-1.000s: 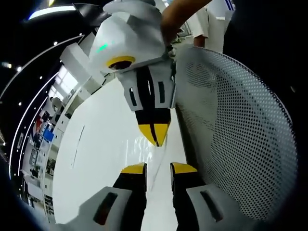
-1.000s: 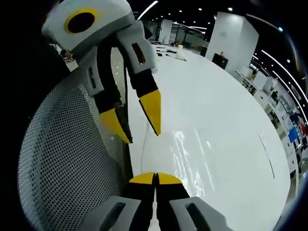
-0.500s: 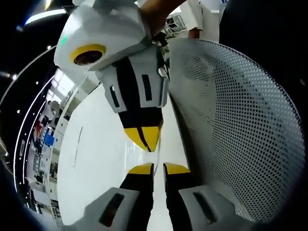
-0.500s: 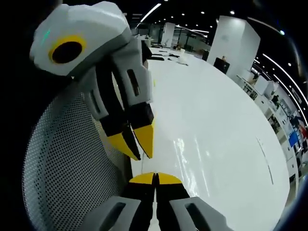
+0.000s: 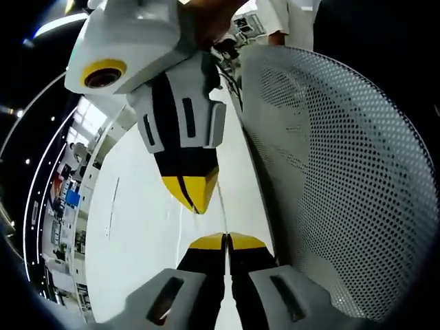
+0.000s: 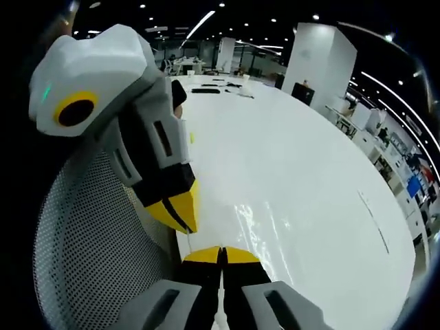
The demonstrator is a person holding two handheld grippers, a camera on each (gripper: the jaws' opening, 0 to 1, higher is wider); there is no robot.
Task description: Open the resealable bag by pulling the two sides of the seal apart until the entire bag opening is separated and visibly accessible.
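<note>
Bag (image 5: 224, 218): clear film, very hard to see against the white desk (image 5: 144, 227). In the left gripper view I can trace it only as a thin bright edge that rises from between my left claw's (image 5: 225, 240) yellow tips towards my right claw (image 5: 193, 197)

Left claw: jaws closed, tips together, and the bag's edge appears to be pinched between them. In the right gripper view the left claw (image 6: 181, 214) comes in from the left, points down at the desk (image 6: 295, 179), and is likewise closed

Right claw: jaws closed in its own view (image 6: 220, 254), yellow tips pressed together on a thin pale line of film. In the left gripper view its tips hang just above and slightly left of my left claw's tips, the two claws near each other but apart

A hand (image 5: 206, 20) grips the right claw's white housing at the top of the left gripper view

Surroundings: a white perforated mesh chair back (image 5: 344, 172) stands just beside the claws, at the desk's edge; in the right gripper view the chair back (image 6: 89, 261) sits on the left. The desk is glossy white with glare patches near the claws. A white pillar (image 6: 316, 62) stands beyond its far end
</note>
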